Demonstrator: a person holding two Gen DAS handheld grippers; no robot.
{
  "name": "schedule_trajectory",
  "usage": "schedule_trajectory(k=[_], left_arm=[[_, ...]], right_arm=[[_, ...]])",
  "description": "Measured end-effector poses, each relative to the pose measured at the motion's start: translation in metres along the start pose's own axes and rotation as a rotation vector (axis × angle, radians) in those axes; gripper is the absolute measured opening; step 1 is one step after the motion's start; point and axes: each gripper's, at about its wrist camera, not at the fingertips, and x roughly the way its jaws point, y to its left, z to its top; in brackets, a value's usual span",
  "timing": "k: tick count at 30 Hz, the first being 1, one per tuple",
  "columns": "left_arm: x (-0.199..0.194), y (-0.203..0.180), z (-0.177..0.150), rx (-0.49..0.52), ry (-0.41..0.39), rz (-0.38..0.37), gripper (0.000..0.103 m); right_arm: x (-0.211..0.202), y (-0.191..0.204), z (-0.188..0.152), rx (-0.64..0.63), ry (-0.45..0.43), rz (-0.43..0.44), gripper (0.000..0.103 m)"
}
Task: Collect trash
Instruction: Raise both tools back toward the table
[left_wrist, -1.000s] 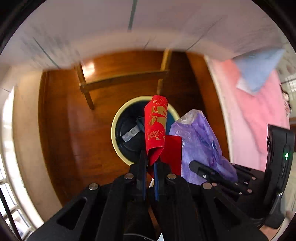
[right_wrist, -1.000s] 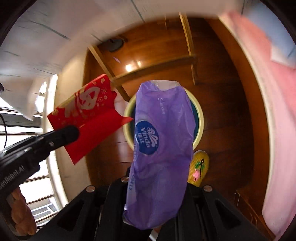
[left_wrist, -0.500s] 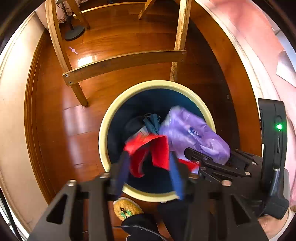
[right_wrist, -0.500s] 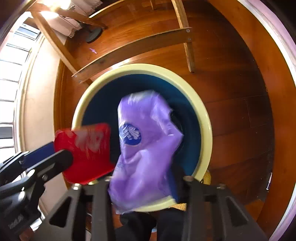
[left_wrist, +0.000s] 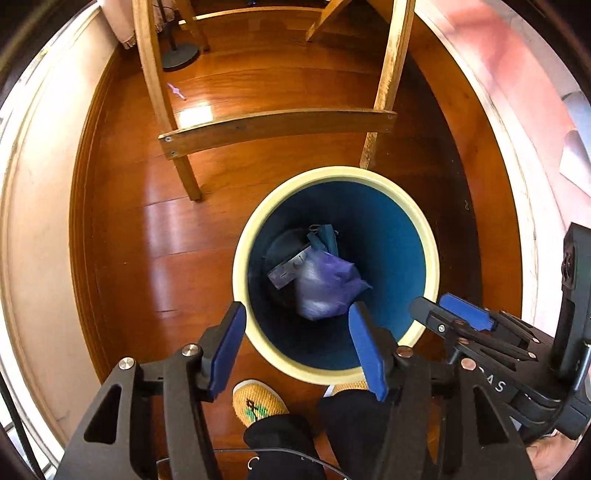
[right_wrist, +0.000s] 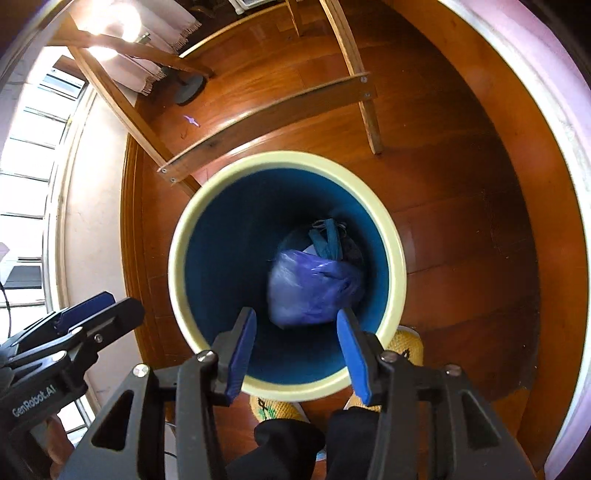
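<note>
Both hand-held grippers are held over the waste bin (left_wrist: 432, 258), the landmark here, pointing down into its blue interior. The left hand-held gripper (left_wrist: 297, 347) is seen with its jaws parted to a middling width and opening, nothing between the pads; the right hand-held gripper (right_wrist: 295, 347) is likewise moderately parted, opening, and empty. The purple plastic bag (right_wrist: 314, 291) is found at the bottom of the bin, lying against darker rubbish and a teal strap (right_wrist: 327, 240).

The step in hand is judged to be the drop: the trash has been let go into the bin and the release is being finished. What is called for next is probably that both grippers be lifted clear of the cream rim and carried off toward whatever litter is left. A small purple scrap (left_wrist: 176, 91) on the wooden floor (left_wrist: 166, 229) beyond the bin, near the wooden chair legs (left_wrist: 273, 127), may be one such piece.

A grey flat piece (left_wrist: 286, 271) beside the bag is shown only in the left wrist view; in the right wrist view it is hidden by the bag. A bright window at the bin's left is shown only in the right wrist view. No red item can be made out in either view.
</note>
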Motion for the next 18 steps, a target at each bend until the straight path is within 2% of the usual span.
schedule_trajectory(k=[4,8,18], left_arm=[[-0.033,0.000,0.002,-0.025,-0.010,0.003,0.056],[-0.087,-0.003,0.005,-0.048,-0.039,-0.002,0.056],[-0.258,-0.020,0.012,-0.030,-0.193,0.009,0.056]], right_arm=[[-0.030,0.012,0.001,-0.001,-0.008,0.007,0.047],[-0.078,0.026,0.002,-0.008,-0.021,0.028,0.047],[-0.232,0.074,0.014,-0.077,-0.119,0.107,0.047]])
